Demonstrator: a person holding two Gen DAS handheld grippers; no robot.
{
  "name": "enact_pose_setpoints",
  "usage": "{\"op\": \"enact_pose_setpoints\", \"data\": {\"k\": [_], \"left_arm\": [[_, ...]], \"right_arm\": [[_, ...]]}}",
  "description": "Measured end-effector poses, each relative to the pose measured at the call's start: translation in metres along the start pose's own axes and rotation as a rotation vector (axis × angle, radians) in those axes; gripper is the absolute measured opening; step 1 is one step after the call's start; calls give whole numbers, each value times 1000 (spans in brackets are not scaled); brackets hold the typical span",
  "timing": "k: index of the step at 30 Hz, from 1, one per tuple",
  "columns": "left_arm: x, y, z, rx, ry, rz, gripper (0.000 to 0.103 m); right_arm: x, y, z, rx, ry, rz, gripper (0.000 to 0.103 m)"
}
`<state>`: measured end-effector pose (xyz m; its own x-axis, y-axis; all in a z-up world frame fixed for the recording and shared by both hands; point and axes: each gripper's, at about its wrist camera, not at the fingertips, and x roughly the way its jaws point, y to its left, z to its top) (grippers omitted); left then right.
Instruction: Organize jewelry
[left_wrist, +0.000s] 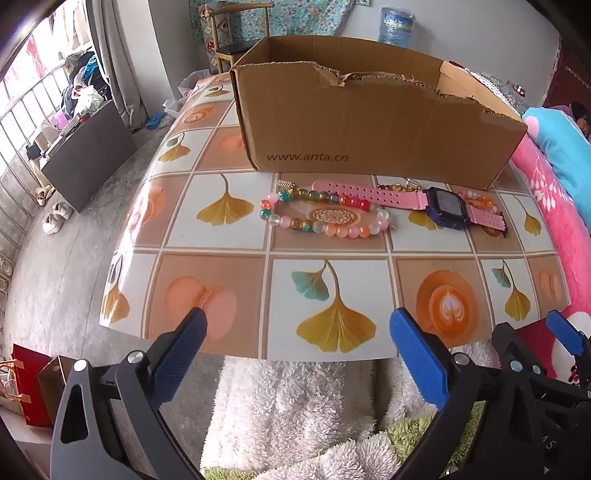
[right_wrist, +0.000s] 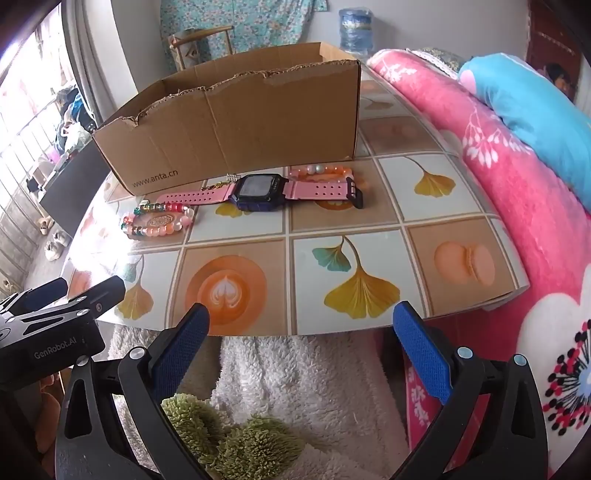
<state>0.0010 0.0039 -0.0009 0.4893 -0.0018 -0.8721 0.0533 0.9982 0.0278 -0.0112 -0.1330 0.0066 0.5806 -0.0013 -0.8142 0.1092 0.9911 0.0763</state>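
Before the cardboard box, bead bracelet and pink watch; both grippers' jaws wide, empty.

I see bright daylight from left window | glare on table near-left | fisheye-bent, dark-vignetted edges | sharp focus

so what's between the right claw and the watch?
Only bare patterned tablecloth: the right wrist view shows nothing between the open right claw and the pink watch.
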Motion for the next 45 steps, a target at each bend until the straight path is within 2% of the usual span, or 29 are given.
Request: {"op": "enact_pose_setpoints", "data": {"k": [45], "left_arm": [[-3, 7, 1, -20, -8, -5, 97]], "right_arm": [[3, 5, 0, -6, 0, -2, 96]]}}
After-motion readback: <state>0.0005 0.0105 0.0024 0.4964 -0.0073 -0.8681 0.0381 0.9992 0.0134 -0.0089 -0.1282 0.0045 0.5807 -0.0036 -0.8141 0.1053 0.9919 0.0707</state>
